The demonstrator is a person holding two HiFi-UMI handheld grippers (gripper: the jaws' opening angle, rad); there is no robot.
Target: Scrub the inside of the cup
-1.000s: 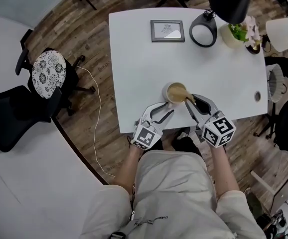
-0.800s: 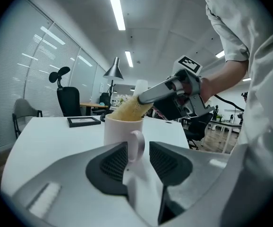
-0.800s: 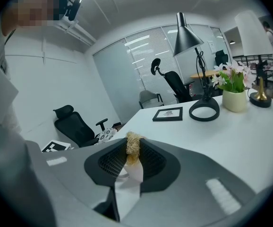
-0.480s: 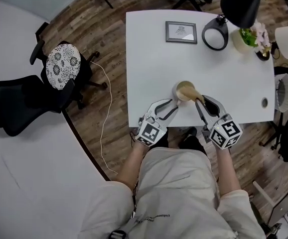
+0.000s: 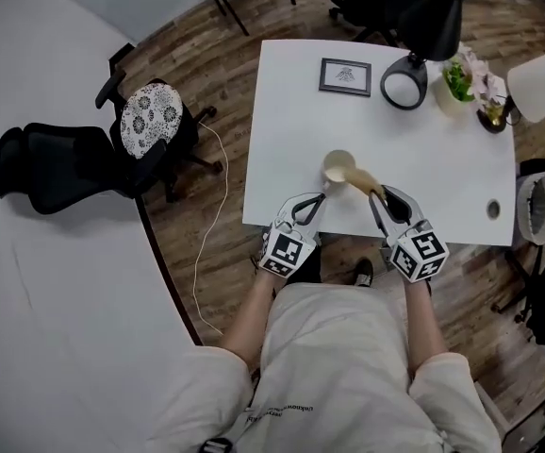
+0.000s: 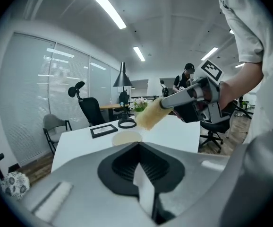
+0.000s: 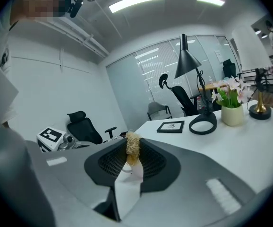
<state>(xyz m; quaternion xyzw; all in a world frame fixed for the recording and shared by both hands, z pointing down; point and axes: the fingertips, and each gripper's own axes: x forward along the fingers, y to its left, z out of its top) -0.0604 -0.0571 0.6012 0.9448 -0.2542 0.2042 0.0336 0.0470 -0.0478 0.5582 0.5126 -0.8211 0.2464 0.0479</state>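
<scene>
- The cup stands upright on the white bench, near its front edge, just ahead of both grippers. From the left gripper view only its rim shows over the jaws, so the inside cannot be made out there.
- The left gripper has its jaws closed together with nothing between them. The tips sit just beside the cup, and I cannot tell whether they touch it.
- The right gripper has its jaws clamped on the brush. The handle is buried in the jaws, and only the tan bristled head sticks out.
- The lamp is cut off by the top edge of the head view.
- The print in the picture frame is too small to read. The cubes carry only black-and-white square markers.
- A second ago the brush head sat down in the cup. Now it hangs tilted above the rim, clear of the opening.
- The cup, the frame and the flower pot keep their places on the bench.
</scene>
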